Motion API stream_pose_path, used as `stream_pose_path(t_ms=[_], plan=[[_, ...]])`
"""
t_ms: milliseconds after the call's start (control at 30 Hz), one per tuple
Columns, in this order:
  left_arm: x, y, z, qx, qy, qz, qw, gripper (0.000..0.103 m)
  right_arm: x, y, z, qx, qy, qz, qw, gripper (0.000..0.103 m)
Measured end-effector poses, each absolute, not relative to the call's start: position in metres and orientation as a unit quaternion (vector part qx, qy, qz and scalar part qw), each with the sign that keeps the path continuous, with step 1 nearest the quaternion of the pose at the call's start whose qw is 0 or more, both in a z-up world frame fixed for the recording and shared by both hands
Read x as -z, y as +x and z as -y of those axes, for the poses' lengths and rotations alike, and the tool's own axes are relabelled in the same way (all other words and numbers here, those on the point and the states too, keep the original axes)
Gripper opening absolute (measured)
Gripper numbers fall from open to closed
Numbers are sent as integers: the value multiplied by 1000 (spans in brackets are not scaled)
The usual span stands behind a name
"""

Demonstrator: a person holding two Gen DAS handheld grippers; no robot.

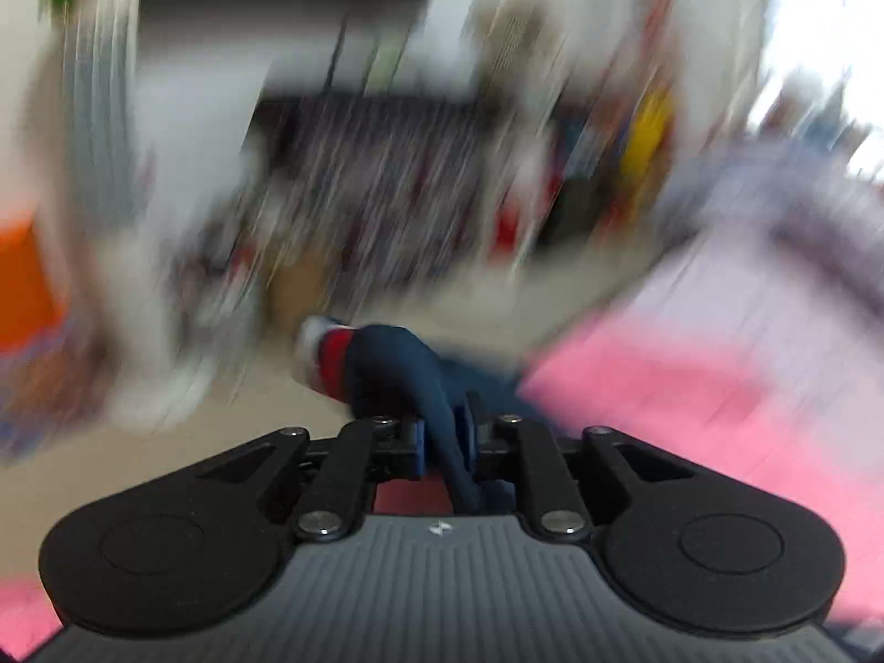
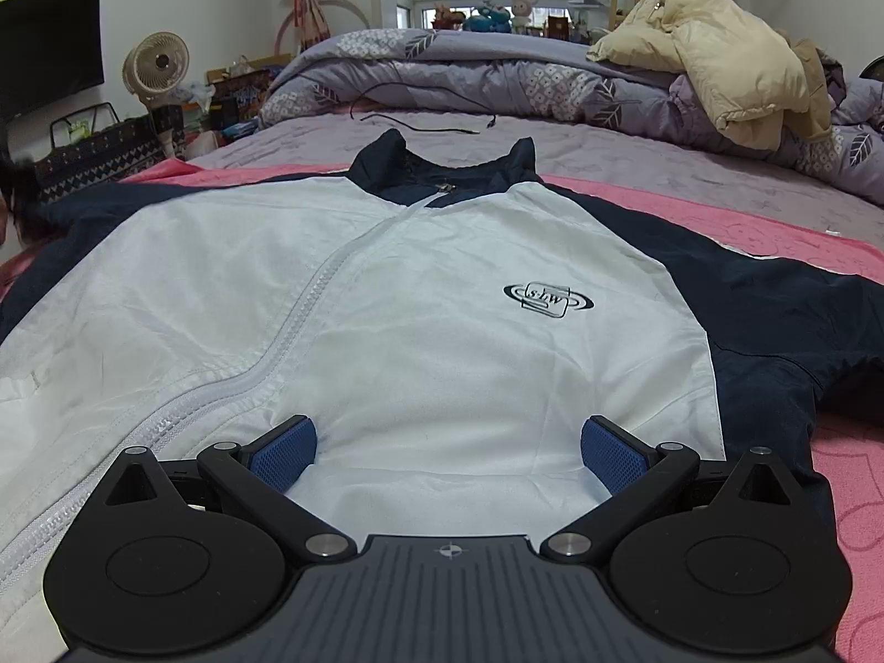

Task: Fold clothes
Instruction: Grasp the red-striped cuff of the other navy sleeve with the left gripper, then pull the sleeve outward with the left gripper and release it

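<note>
A white and navy zip jacket (image 2: 420, 298) lies flat, front up, on a pink cover (image 2: 817, 237) on the bed, collar at the far end. My right gripper (image 2: 447, 450) is open just above the jacket's lower white front, jaws wide apart, holding nothing. My left gripper (image 1: 445, 439) is shut on the jacket's navy sleeve (image 1: 403, 370), whose red and white striped cuff (image 1: 326, 356) sticks out past the fingers. The left wrist view is heavily motion-blurred.
A purple quilt (image 2: 497, 77) and a cream padded coat (image 2: 713, 55) are heaped at the far end of the bed. A black cable (image 2: 431, 124) lies beyond the collar. A fan (image 2: 157, 69), bags and boxes stand on the floor at left.
</note>
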State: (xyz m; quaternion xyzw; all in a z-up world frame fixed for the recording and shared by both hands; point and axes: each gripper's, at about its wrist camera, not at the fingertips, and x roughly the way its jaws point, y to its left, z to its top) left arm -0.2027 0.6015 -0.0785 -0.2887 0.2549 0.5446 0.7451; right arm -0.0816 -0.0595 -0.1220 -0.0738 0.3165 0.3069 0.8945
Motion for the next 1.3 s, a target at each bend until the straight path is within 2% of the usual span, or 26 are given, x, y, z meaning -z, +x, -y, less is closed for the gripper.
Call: stream_pose_path(t_ms=[67, 100, 133, 233, 300, 367, 400, 567, 667, 800, 867, 900, 933, 1000, 1033, 1100, 1267, 1300], plan=[[95, -225, -612, -528, -360, -217, 738, 35, 122, -82, 59, -306, -75, -316, 895, 103], [95, -232, -616, -527, -375, -212, 732, 45, 122, -82, 59, -306, -75, -316, 895, 103], [92, -239, -618, -529, -383, -211, 727, 50, 122, -82, 60, -306, -75, -316, 895, 103], [84, -258, -627, -536, -408, -207, 710, 56, 122, -83, 61, -306, -76, -316, 895, 103], [76, -268, -631, -554, -432, -187, 687, 66, 122, -83, 61, -306, -76, -316, 895, 103], [73, -284, -630, -564, -454, -156, 672, 67, 122, -82, 61, -305, -76, -316, 895, 103], [73, -293, -630, -568, -465, -141, 664, 63, 122, -82, 61, -305, -77, -316, 895, 103], [31, -243, -521, -471, -250, -218, 817, 62, 109, -78, 53, -285, -82, -345, 890, 103], [5, -210, -452, -387, -101, -260, 879, 64, 83, -70, 54, -288, -34, -348, 892, 101], [11, -168, -321, -181, -27, -304, 935, 68, 60, -52, 43, -285, -23, -320, 903, 101], [25, -148, -263, -101, 4, -328, 939, 70, 63, -42, 32, -286, -36, -311, 906, 90], [35, -139, -239, -86, 25, -341, 936, 70, 69, -35, 25, -289, -45, -322, 901, 73], [50, -130, -224, -86, 44, -358, 929, 70, 77, -29, 20, -291, -57, -338, 893, 63], [79, -116, -209, -103, 67, -392, 912, 70, 93, -19, 14, -281, -82, -357, 887, 63], [92, -112, -209, -120, 67, -405, 904, 74, 100, -13, 20, -263, -86, -353, 894, 72], [94, -121, -235, -155, 19, -395, 905, 78, 106, 2, 39, -195, -73, -356, 911, 81], [76, -149, -274, -254, -23, -374, 892, 78, 103, 35, 98, -29, -38, -369, 928, 79], [71, -155, -280, -275, -25, -370, 887, 74, 98, 33, 103, -44, -23, -376, 925, 77]])
